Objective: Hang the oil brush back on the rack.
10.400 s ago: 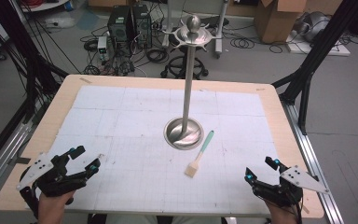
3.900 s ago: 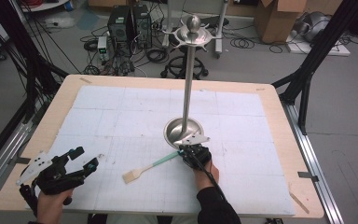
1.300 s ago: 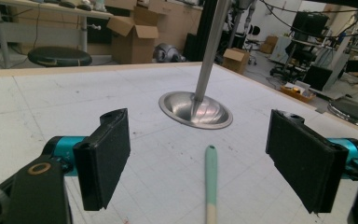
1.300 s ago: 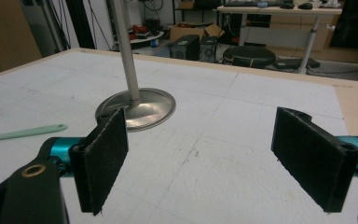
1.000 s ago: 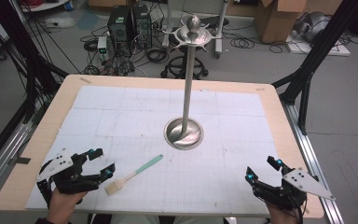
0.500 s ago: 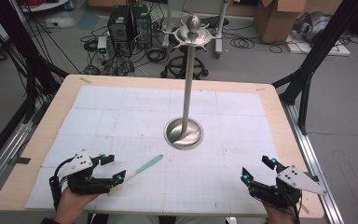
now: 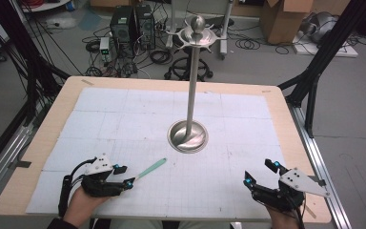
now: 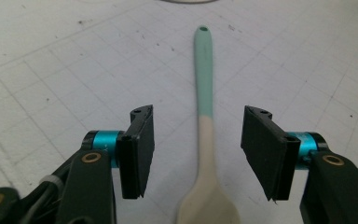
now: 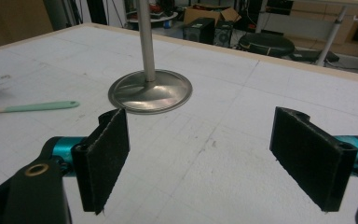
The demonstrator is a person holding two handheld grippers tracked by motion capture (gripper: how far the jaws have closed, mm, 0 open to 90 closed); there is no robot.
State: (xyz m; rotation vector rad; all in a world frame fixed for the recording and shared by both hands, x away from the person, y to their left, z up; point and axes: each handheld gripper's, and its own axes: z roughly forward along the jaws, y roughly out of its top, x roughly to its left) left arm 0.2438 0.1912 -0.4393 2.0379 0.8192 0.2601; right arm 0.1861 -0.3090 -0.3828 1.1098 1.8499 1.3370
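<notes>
Spoon (image 8: 204, 140) lying between my left gripper (image 8: 196, 156) pads, jaws closing but not yet touching; an off-centre pinch on its thin neck risks flicking it sideways.

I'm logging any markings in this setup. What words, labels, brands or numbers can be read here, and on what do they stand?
No readable text.
Spatula: mint and cream, no print.
Metal stand: bare metal.
White gridded mat: lines, no figures.
Left gripper and right gripper: black pads and teal hubs, no brand.
Cardboard boxes and computer towers behind the table: too small and blurred to read.
</notes>
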